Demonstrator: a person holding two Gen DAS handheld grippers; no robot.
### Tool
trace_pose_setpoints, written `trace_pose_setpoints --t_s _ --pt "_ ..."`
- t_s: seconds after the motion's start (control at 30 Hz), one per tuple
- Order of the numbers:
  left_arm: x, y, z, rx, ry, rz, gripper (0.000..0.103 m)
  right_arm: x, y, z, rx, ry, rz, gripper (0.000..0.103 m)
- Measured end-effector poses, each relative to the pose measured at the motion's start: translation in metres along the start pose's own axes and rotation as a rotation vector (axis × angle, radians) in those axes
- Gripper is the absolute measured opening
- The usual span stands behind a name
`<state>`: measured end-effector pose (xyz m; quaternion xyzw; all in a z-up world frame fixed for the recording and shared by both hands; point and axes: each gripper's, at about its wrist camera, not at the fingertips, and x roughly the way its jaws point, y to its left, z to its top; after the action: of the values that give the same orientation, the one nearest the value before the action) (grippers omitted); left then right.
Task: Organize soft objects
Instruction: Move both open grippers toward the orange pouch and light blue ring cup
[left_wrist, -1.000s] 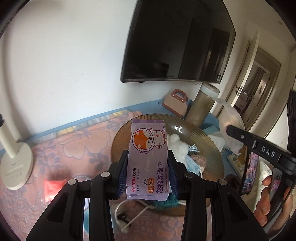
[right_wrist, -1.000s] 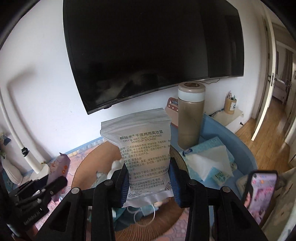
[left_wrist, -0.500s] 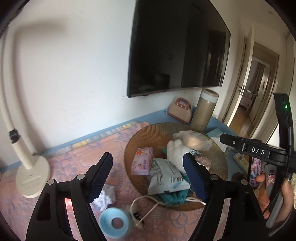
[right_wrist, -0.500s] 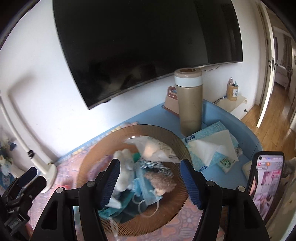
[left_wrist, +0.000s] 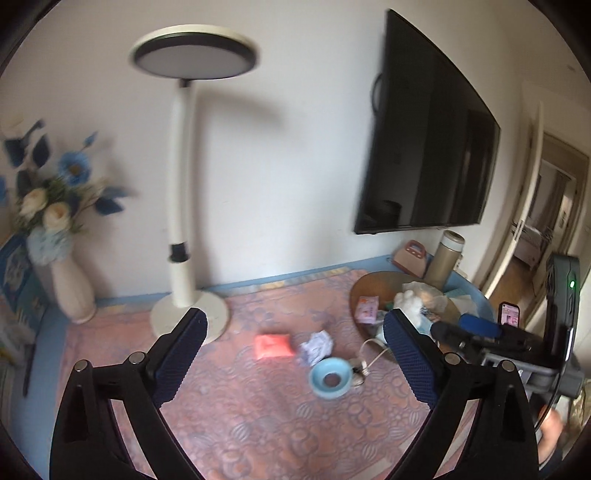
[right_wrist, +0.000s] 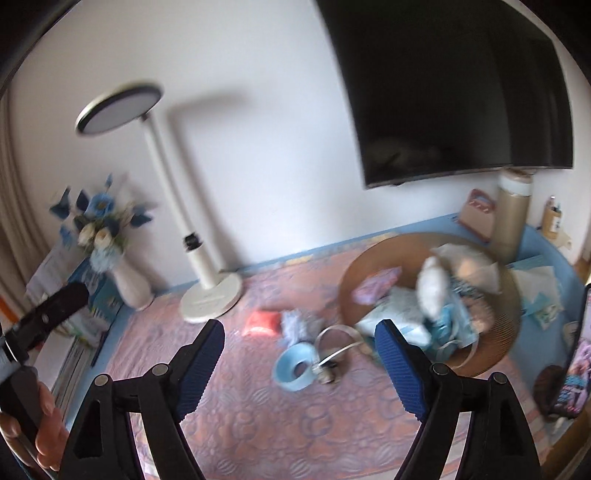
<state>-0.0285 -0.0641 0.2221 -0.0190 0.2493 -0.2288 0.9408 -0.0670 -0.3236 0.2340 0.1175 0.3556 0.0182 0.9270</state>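
Note:
A round brown woven tray (left_wrist: 373, 286) (right_wrist: 360, 275) sits at the right of the pink mat, piled with soft things: a purple wipes pack (left_wrist: 366, 309) (right_wrist: 376, 284), a white plush (left_wrist: 408, 302) (right_wrist: 432, 284), a white pouch (right_wrist: 397, 319) and blue masks. On the mat lie a red pouch (left_wrist: 273, 346) (right_wrist: 262, 322), a crumpled cloth (left_wrist: 316, 343) (right_wrist: 295, 320), a blue tape roll (left_wrist: 330, 376) (right_wrist: 295, 367) and a white strap (right_wrist: 334, 345). My left gripper (left_wrist: 295, 360) and right gripper (right_wrist: 299, 358) are both open, empty, high above the mat.
A white desk lamp (left_wrist: 183, 236) (right_wrist: 199, 266) stands at the back. A vase of blue flowers (left_wrist: 62, 258) (right_wrist: 118, 266) is at the left. A tan flask (left_wrist: 445, 258) (right_wrist: 511, 218), tissues (right_wrist: 535, 284) and a wall TV (left_wrist: 424, 147) are at the right.
Both grippers let go of their packs into the tray, opened wide, then drew back and up to the left. The view now takes in the whole mat.

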Motion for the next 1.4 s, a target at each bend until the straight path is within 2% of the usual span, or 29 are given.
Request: trace_pose_setpoints --t_s 0.1,0.23,0.37,0.57,0.63,0.77,0.9,1.07,1.13,1.2,1.27,1.4 --pt "-0.002 0.028 -0.023 -0.059 0.016 0.052 0.102 0.021 0.021 -0.026 -0.037 0.024 0.006 0.086" --pt "0.036 0.054 -0.073 -0.092 0.133 0.191 0.101 0.056 0.037 -0.067 -0.157 0.015 -0.052 0.086" --pt "0.073 0.068 -0.119 -0.107 0.215 0.207 0.101 0.094 0.04 -0.095 -0.241 0.071 -0.096 0.086" --pt "0.094 0.073 -0.15 -0.078 0.233 0.232 0.101 0.109 0.03 -0.109 -0.224 0.122 -0.061 0.086" --pt "0.097 0.072 -0.151 -0.08 0.244 0.228 0.102 0.111 0.027 -0.109 -0.212 0.136 -0.043 0.09" --pt "0.098 0.066 -0.153 -0.049 0.237 0.233 0.102 0.113 0.021 -0.106 -0.176 0.16 -0.009 0.091" --pt "0.099 0.055 -0.154 0.005 0.236 0.245 0.102 0.11 0.009 -0.103 -0.116 0.147 0.02 0.091" --pt "0.099 0.054 -0.156 0.011 0.239 0.251 0.102 0.107 0.003 -0.101 -0.085 0.137 -0.003 0.091" --pt "0.1 0.058 -0.156 -0.006 0.251 0.236 0.102 0.107 0.006 -0.1 -0.097 0.143 -0.022 0.091" --pt "0.1 0.061 -0.154 -0.016 0.281 0.222 0.101 0.109 0.007 -0.097 -0.104 0.195 -0.043 0.091" --pt "0.097 0.059 -0.146 -0.003 0.323 0.174 0.101 0.109 0.006 -0.091 -0.109 0.249 -0.046 0.091" --pt "0.086 0.039 -0.104 0.115 0.326 0.104 0.101 0.107 0.005 -0.066 -0.16 0.279 -0.045 0.091"
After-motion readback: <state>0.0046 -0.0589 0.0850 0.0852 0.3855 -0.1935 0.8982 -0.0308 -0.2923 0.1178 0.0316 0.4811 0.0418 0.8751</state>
